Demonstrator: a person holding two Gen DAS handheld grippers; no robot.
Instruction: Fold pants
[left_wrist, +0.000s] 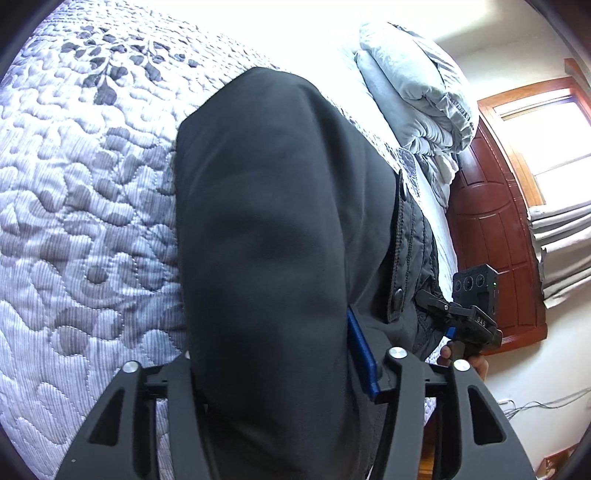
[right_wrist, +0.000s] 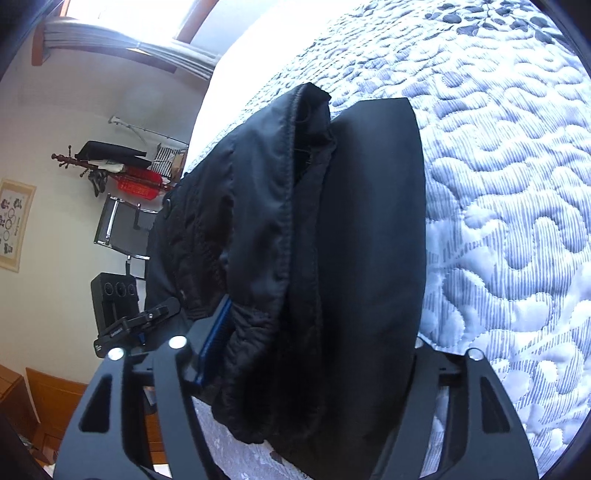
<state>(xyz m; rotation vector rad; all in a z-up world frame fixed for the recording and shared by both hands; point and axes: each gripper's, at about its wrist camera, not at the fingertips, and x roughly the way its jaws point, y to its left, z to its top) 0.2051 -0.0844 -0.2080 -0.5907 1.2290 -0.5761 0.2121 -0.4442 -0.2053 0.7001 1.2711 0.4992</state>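
Black pants (left_wrist: 273, 236) fill the middle of the left wrist view, held up over a quilted bedspread (left_wrist: 81, 192). My left gripper (left_wrist: 280, 369) is shut on the pants fabric; one blue pad (left_wrist: 364, 354) shows beside the cloth. The right wrist view shows the pants (right_wrist: 332, 258) with the waistband seam and lining bunched. My right gripper (right_wrist: 306, 354) is shut on the pants, its blue pad (right_wrist: 216, 339) pressed against the fabric. Each gripper shows in the other's view: the right one (left_wrist: 465, 314) and the left one (right_wrist: 136, 325).
A folded pale blue duvet (left_wrist: 417, 88) lies at the bed's far end. A dark wooden headboard (left_wrist: 491, 229) and a window stand beyond. A clothes rack with a red basket (right_wrist: 140, 184) and a chair (right_wrist: 122, 225) stand by the wall.
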